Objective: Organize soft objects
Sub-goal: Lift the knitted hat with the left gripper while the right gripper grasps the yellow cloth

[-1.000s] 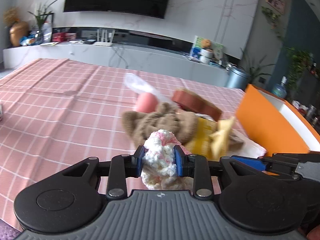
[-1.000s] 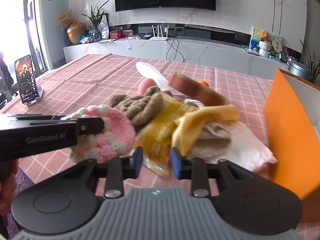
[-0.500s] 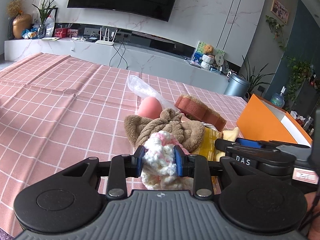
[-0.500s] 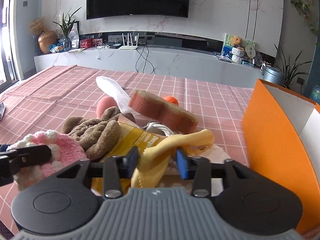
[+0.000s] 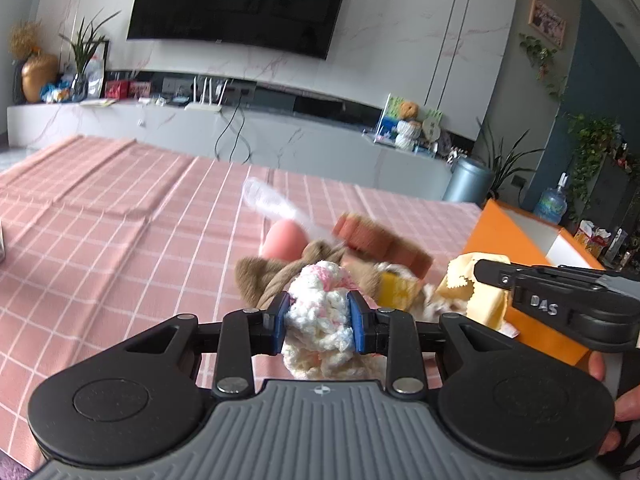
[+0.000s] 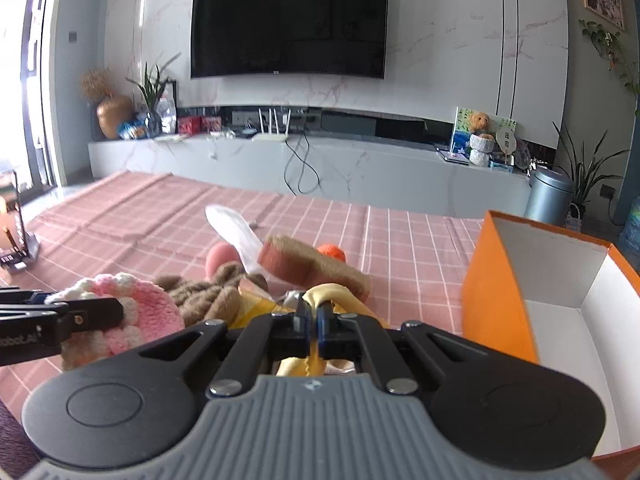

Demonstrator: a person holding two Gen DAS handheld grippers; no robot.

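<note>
Your right gripper [image 6: 311,318] has just clamped the yellow cloth [image 6: 332,294] off the pile; left gripper [image 5: 319,316] still pinches the pink crochet piece [image 5: 320,300]. Both are ready for the orange box [image 6: 496,280] alongside.

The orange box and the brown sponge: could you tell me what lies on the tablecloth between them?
In the right wrist view, only bare pink checked tablecloth lies between the orange box and the brown sponge.

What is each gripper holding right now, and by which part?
Left gripper pinches the pink-and-white crochet piece at its white edge. Right gripper is shut on a fold of the yellow cloth.
</note>
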